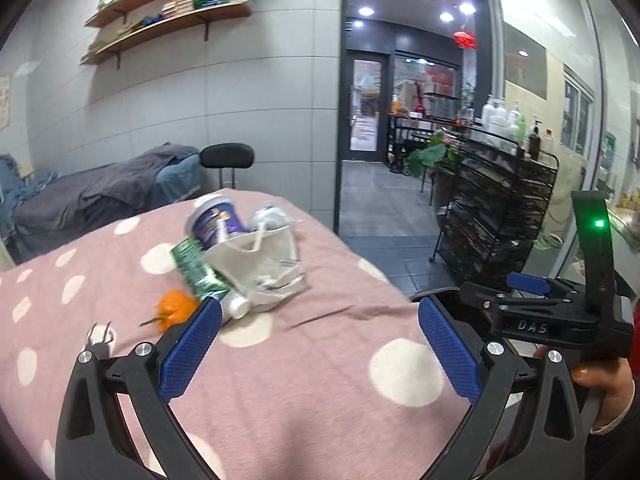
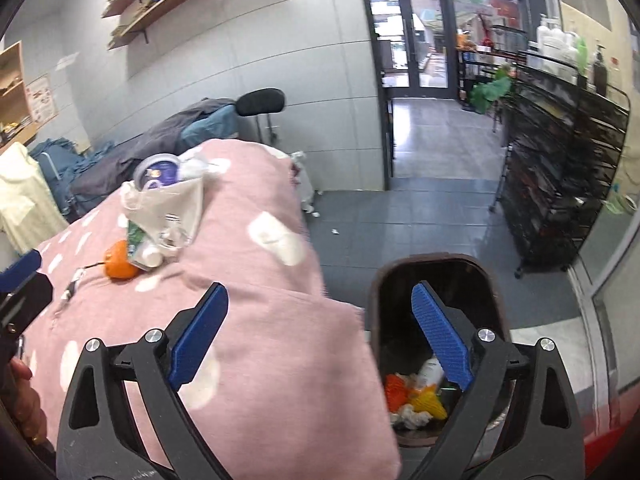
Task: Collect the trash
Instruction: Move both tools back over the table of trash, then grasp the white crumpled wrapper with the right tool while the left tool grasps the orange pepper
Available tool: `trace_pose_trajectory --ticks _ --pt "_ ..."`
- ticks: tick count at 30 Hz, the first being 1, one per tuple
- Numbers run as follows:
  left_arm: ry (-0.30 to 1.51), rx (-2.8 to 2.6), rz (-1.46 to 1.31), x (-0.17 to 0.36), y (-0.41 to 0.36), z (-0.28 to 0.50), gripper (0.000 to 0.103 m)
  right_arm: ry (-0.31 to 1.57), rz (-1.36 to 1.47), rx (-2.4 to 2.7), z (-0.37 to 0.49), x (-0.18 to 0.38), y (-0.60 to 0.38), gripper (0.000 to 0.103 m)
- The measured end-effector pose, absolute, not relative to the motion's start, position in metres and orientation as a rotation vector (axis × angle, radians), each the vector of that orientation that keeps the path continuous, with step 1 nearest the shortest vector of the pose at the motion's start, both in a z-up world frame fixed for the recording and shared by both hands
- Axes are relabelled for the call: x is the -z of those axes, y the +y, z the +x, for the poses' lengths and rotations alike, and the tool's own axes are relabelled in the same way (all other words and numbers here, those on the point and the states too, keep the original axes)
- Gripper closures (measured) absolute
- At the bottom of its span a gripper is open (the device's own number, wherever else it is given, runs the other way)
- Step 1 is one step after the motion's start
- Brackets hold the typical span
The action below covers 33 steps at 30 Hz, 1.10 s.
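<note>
left wrist view: the left gripper (image 1: pixel 320 344) hangs over a pink bedcover with white dots (image 1: pixel 340 380), its blue-padded jaws spread wide with nothing between them. ahead of it on the cover lies a small heap of trash: a purple and white plastic cup (image 1: pixel 216 222) on its side, a crumpled white paper bag (image 1: pixel 256 268) leaning against it, a green foil wrapper (image 1: pixel 196 270) partly under the bag, a small white capped bottle (image 1: pixel 237 307) just beside the left finger's tip, and an orange fruit peel with a stem (image 1: pixel 173 312) near that. a black clip-like item (image 1: pixel 100 340) lies apart, nearer the camera. the right gripper (image 1: pixel 528 304) shows at the right edge, held by a hand (image 1: pixel 604 388).

right wrist view: the right gripper (image 2: pixel 320 338) is also released and empty, one finger over the cover's edge, the other over a dark brown bin (image 2: pixel 376 304) standing on the floor just beside the bed. in the bin lie orange, yellow and white scraps (image 2: pixel 416 398).
</note>
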<state>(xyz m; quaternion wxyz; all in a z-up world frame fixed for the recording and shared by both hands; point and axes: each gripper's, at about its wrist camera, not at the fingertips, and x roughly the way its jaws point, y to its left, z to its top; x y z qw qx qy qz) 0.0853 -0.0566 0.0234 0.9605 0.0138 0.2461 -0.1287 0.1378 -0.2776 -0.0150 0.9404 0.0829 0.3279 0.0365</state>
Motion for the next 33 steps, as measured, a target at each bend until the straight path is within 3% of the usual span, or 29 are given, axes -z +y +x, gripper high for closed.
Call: trace_pose_trajectory --ticks 23,33 --pt "0.595 0.042 -0.117 -0.003 0.079 0.094 0.008 0.719 0.006 -0.341 0.170 0.003 -0.153 0.007" --pt "0.692 0.010 -0.002 0.009 0.080 0.123 0.009 0.772 -0.138 -0.373 0.207 0.010 -0.112 0.007"
